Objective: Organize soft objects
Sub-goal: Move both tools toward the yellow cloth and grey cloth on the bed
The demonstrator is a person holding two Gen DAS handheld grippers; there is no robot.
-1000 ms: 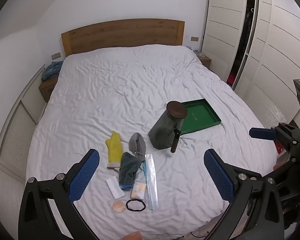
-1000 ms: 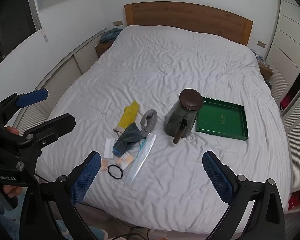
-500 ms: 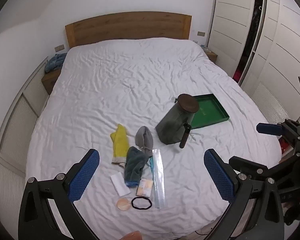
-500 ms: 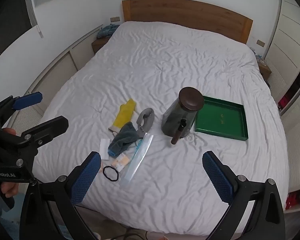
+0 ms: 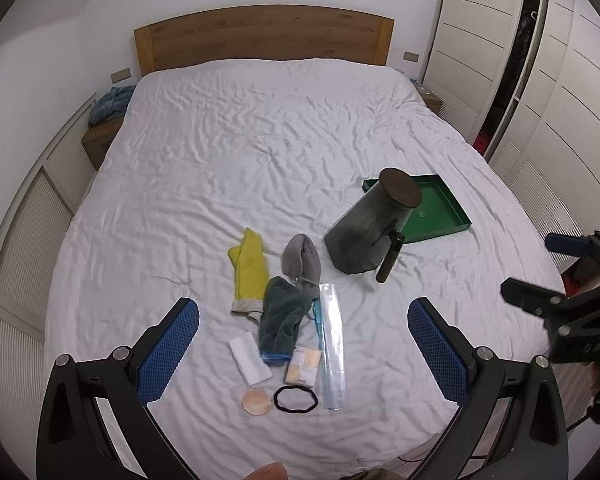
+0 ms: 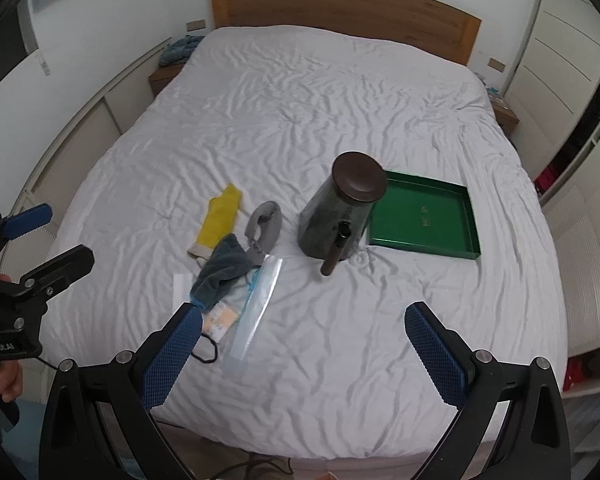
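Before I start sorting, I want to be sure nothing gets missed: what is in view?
bed: 1, white sheet, wooden headboard
tray: 1, green, right of jar
jar: 1, dark glass, brown lid, mid-bed
yellow sock: 1, left of pile
grey sock: 1, beside yellow
teal cloth: 1, below grey sock
zip bag: 1, clear, right of cloth
white pad: 1, near edge
packet: 1, pale orange
round pad: 1, peach
hair tie: 1, black
left gripper: open
right gripper: open

Black gripper frames, blue textured pads (image 5: 168,350), silver screws (image 6: 483,355)
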